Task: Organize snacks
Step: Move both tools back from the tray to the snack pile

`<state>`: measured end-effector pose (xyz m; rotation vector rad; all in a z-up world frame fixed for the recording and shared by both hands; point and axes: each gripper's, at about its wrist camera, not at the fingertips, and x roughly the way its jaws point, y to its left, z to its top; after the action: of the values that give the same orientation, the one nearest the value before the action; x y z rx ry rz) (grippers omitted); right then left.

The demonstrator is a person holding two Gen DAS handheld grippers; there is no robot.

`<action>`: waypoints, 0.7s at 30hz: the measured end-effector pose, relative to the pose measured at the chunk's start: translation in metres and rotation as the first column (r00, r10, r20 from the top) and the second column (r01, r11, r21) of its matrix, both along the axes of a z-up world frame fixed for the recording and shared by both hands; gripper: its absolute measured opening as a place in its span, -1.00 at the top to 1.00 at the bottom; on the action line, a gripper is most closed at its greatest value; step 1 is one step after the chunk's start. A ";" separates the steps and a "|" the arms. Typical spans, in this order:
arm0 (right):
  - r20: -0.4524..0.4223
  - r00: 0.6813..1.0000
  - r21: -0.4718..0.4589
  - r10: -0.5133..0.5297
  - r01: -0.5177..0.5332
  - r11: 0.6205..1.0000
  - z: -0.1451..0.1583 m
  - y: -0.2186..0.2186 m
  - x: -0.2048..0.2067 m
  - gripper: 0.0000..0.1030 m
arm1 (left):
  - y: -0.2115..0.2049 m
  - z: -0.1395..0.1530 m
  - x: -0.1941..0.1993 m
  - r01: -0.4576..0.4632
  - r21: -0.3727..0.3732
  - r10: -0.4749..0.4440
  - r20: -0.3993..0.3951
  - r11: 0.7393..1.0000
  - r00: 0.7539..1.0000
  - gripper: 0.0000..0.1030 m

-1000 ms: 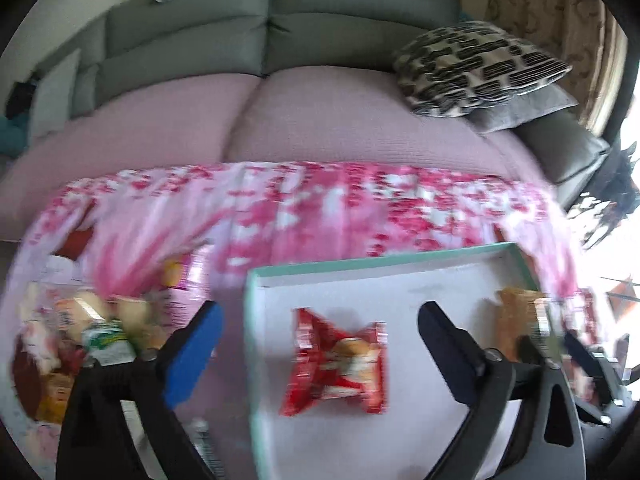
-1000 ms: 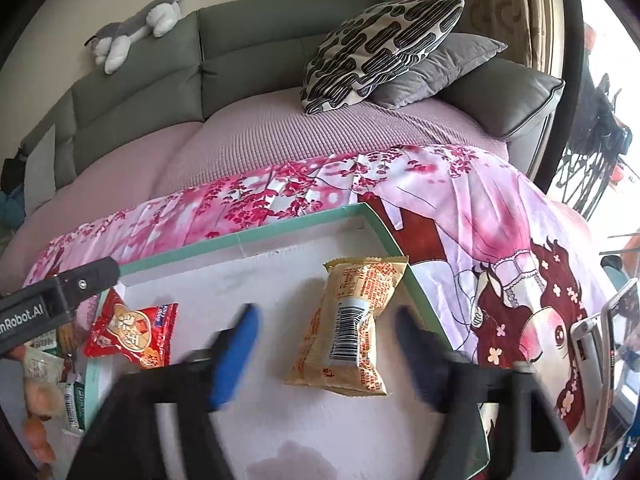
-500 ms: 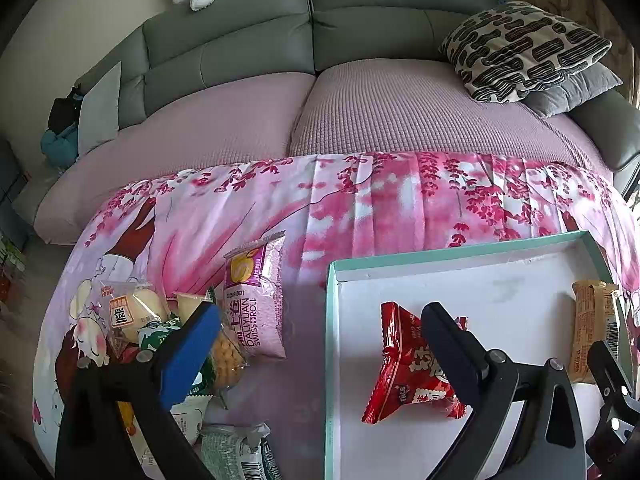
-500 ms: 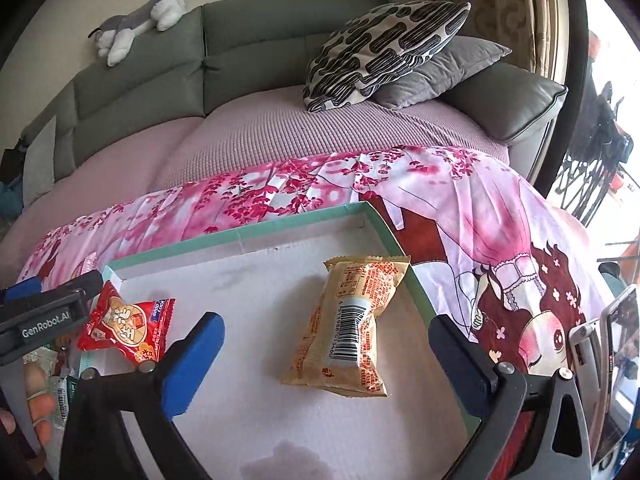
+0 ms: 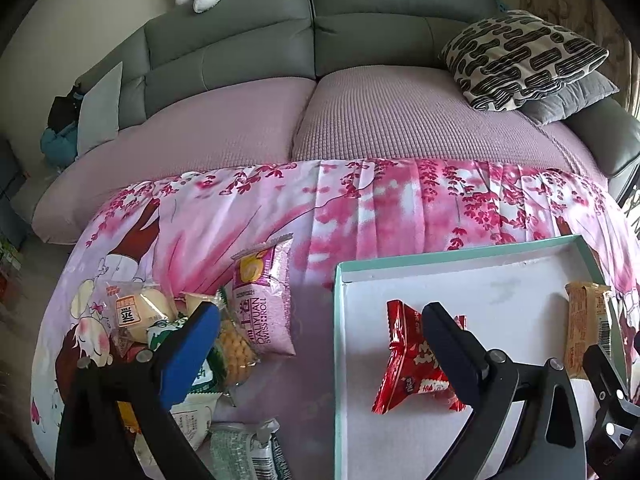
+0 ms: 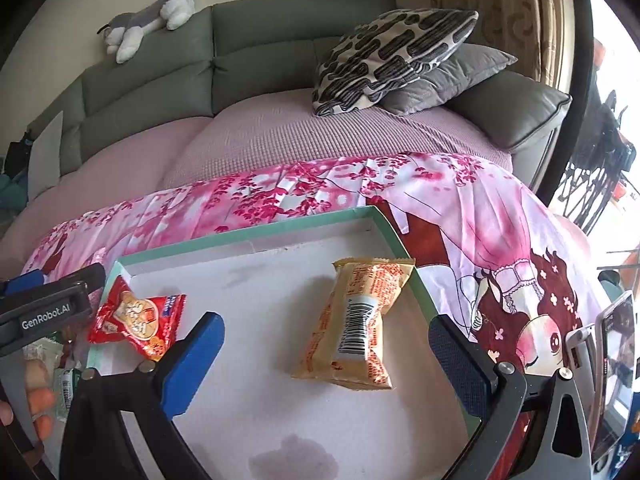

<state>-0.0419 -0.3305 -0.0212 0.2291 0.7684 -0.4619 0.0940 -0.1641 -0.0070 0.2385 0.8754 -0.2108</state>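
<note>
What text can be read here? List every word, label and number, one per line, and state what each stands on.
"GenRobot.AI": on the black body of the left gripper, seen from the right wrist.
"DALIYUAN SWISS ROLL": on the pink packet on the cloth.
Barcode digits on the orange packet in the tray: too small.
Print on the red packet: not Latin script, too blurred to read.
Other wrappers in the pile: unreadable.

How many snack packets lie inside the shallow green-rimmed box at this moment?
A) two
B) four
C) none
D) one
A: inside the box lie only the red packet near its left wall and the orange packet near its right wall; the other snacks, such as the pink roll packet, are outside on the cloth.
</note>
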 end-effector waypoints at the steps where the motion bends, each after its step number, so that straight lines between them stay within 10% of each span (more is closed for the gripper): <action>1: -0.002 1.000 -0.011 0.004 -0.004 1.000 0.002 0.003 0.000 -1.00 | 0.002 0.002 -0.001 0.006 -0.003 -0.006 0.001 1.000 1.000 -0.95; 21: -0.017 0.996 0.046 0.093 -0.092 0.995 0.015 0.068 -0.010 -1.00 | 0.099 0.028 -0.027 -0.032 0.054 0.031 0.031 0.998 0.999 -0.95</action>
<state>-0.0520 -0.2628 -0.0061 0.2309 0.8049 -0.3599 0.0667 -0.0647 0.0208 0.2777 0.8548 -0.1539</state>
